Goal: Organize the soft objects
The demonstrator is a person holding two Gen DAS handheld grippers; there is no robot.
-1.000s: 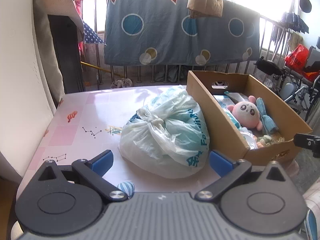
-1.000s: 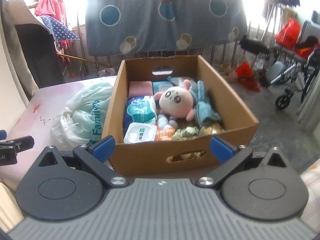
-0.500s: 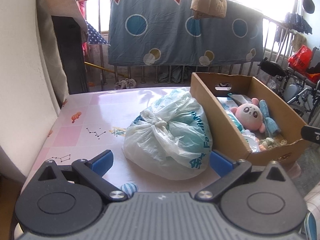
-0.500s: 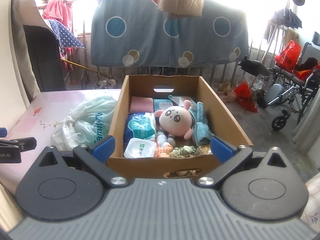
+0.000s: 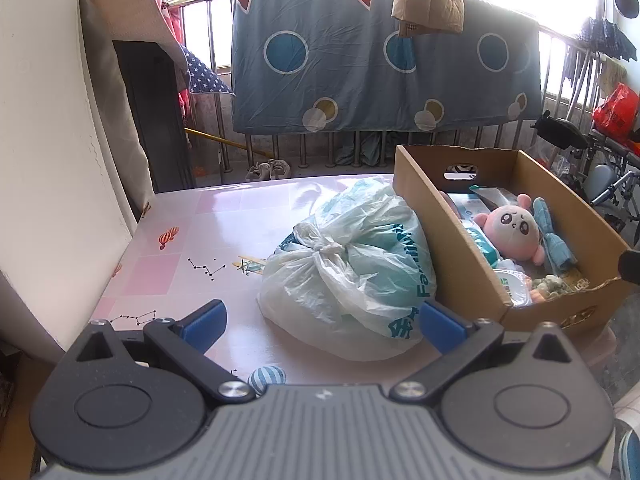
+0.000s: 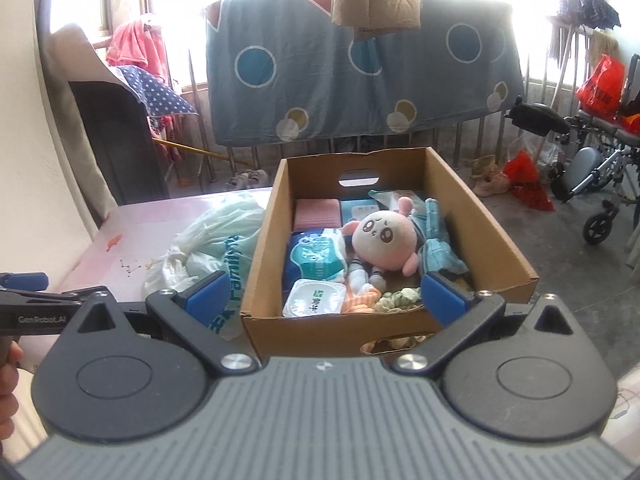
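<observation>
Both the left gripper (image 5: 322,320) and right gripper (image 6: 326,294) hover wide apart and empty over a knotted plastic bag (image 5: 352,272) (pressed against the cardboard box (image 6: 492,240)) on the counter (image 5: 224,232).

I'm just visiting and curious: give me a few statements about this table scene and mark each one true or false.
1. The pink plush toy lies inside the cardboard box. True.
2. The knotted plastic bag sits in the box. False: it rests on the table, against the box's outer wall.
3. Both grippers, left gripper and right gripper, are open and hold nothing. True.
4. The box is closed with a lid. False: its top is open.
5. A small striped ball lies on the table near the left gripper. True.
</observation>
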